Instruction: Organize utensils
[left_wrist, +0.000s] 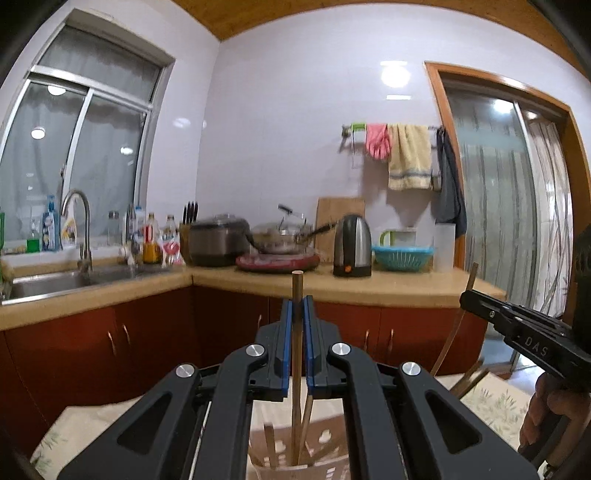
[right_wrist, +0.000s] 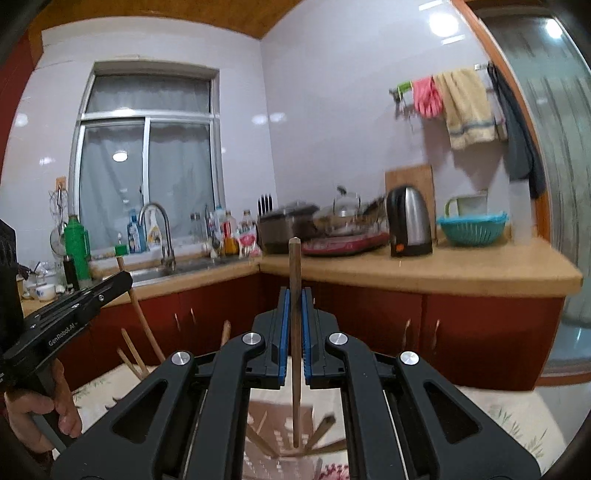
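In the left wrist view my left gripper (left_wrist: 297, 308) is shut on an upright wooden chopstick (left_wrist: 296, 369) whose lower end reaches into a pale perforated utensil holder (left_wrist: 325, 443) with other chopsticks inside. In the right wrist view my right gripper (right_wrist: 294, 299) is shut on another upright wooden chopstick (right_wrist: 295, 332), its tip hanging just above the holder (right_wrist: 280, 439). The right gripper also shows at the right edge of the left wrist view (left_wrist: 517, 325), and the left gripper at the left edge of the right wrist view (right_wrist: 74, 306).
The holder stands on a floral tablecloth (right_wrist: 498, 417). Behind is an L-shaped counter (left_wrist: 388, 286) with red cabinets, a sink (left_wrist: 48, 282), bottles, pots, a kettle (left_wrist: 352, 245) and a teal basket (left_wrist: 402, 256). A glass door (left_wrist: 506, 206) is at the right.
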